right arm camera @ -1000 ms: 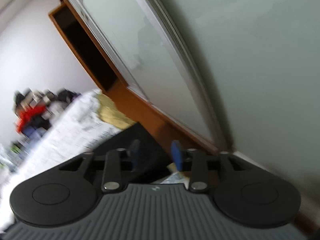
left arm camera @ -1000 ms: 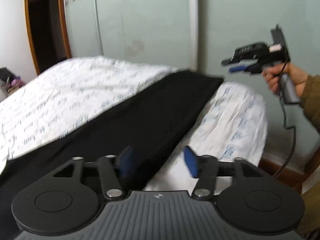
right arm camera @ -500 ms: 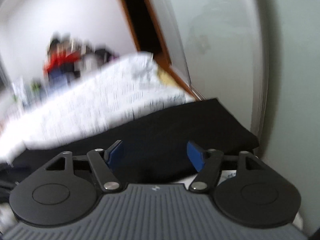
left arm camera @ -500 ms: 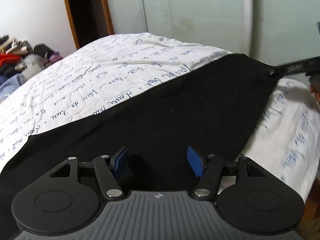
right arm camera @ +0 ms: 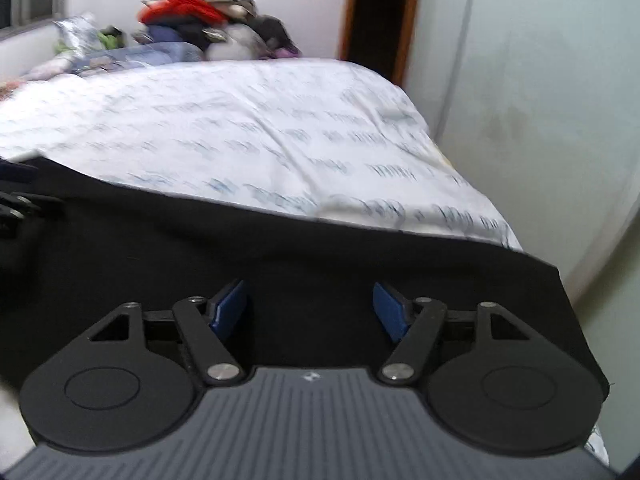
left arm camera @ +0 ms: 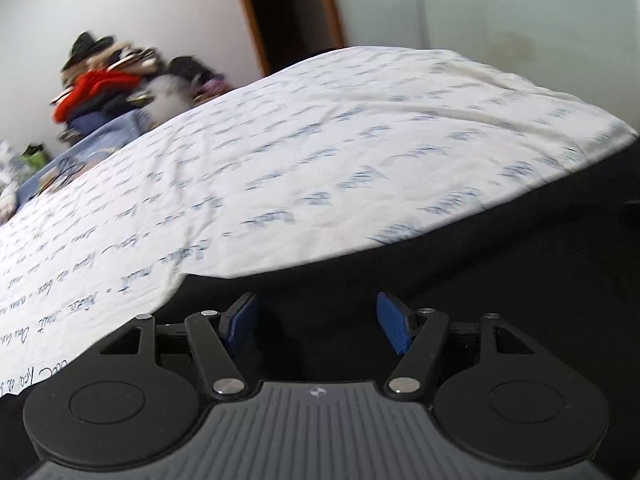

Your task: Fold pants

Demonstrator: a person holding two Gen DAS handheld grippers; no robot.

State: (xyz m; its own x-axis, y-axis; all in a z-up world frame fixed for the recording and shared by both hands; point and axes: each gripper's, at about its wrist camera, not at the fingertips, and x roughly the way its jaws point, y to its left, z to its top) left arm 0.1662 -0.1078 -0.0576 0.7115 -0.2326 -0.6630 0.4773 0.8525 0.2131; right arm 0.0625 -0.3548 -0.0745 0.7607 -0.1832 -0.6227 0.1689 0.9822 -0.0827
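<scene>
- Pants (left arm camera: 460, 280): black, spread flat along the near side of the bed (left arm camera: 320, 152), their far edge running as a long line across the white sheet with blue handwriting print; in the right wrist view the same dark cloth (right arm camera: 280, 248) fills the lower half and ends in a squared corner at the right, close to the bed's edge.
- Left gripper (left arm camera: 318, 322): low over the pants, jaws spread wide with nothing between them; the blue pads (left arm camera: 394, 328) stand clear apart with black fabric showing behind the gap. Whether the tips touch the cloth cannot be told.
- Right gripper (right arm camera: 310, 310): likewise over the pants, jaws released and empty, blue pads (right arm camera: 390, 312) well apart, dark fabric beneath and beyond them.
- At the left edge of the right wrist view a black piece of hardware (right arm camera: 16, 204) sits over the pants; it is too cut off to identify with certainty.
- Pile of clothes (right arm camera: 200, 16): red, dark and grey pieces heaped at the far end of the bed against the white wall; also seen in the left wrist view (left arm camera: 108, 84), blurred.
- Doorway (right arm camera: 380, 12) with a wooden frame stands behind the bed, beside a pale green wardrobe door (right arm camera: 540, 80).
</scene>
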